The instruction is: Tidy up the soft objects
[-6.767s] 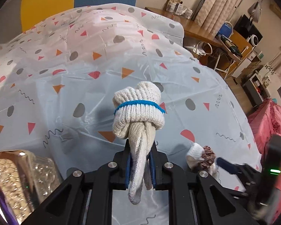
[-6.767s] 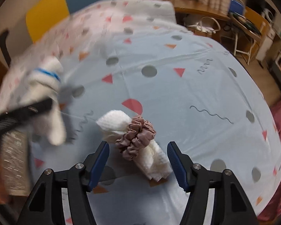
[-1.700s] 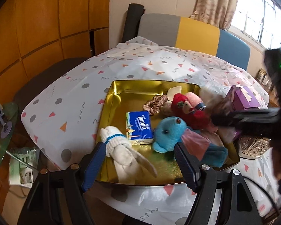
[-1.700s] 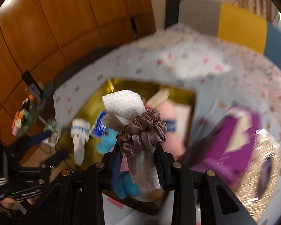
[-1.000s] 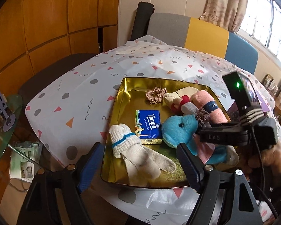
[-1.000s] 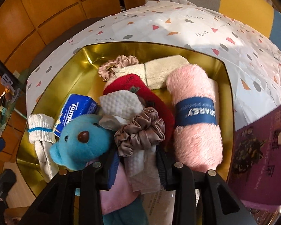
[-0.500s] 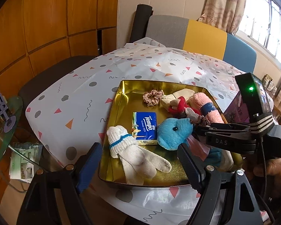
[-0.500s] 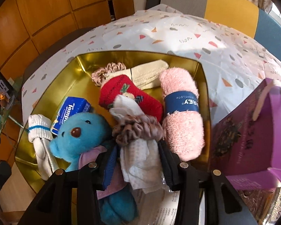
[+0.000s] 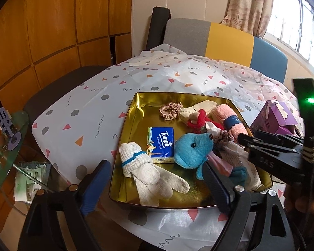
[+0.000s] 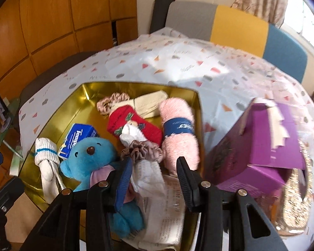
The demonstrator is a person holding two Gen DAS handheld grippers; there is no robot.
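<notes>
Both bundles are down in the gold tray point(image 9: 134, 113) now. The left gripper point(image 9: 157, 190) hangs above the tray's near edge, its jaws just opening out wide with nothing clamped; the knotted white gloves point(image 9: 145, 169) lie loose in the tray's near left corner, just beside the blue tissue pack point(image 9: 161, 141).

Over on the right, the right gripper point(image 10: 155, 168) has its jaws just parted, and the white cloth tied with a mauve scrunchie point(image 10: 143, 148) sits between them, slumped on the pile against the blue plush toy point(image 10: 90, 152) and the red sock point(image 10: 134, 123). The left pad looks to brush the cloth, the right pad stands clear: released, by the look of it.

That bundle looks light and floppy; it should squash under any grip and sag at both ends. The scrunchie band is the firm waist, the best place to pinch. The pink rolled towel point(image 10: 179, 133) would take a hold at its blue paper sleeve.
</notes>
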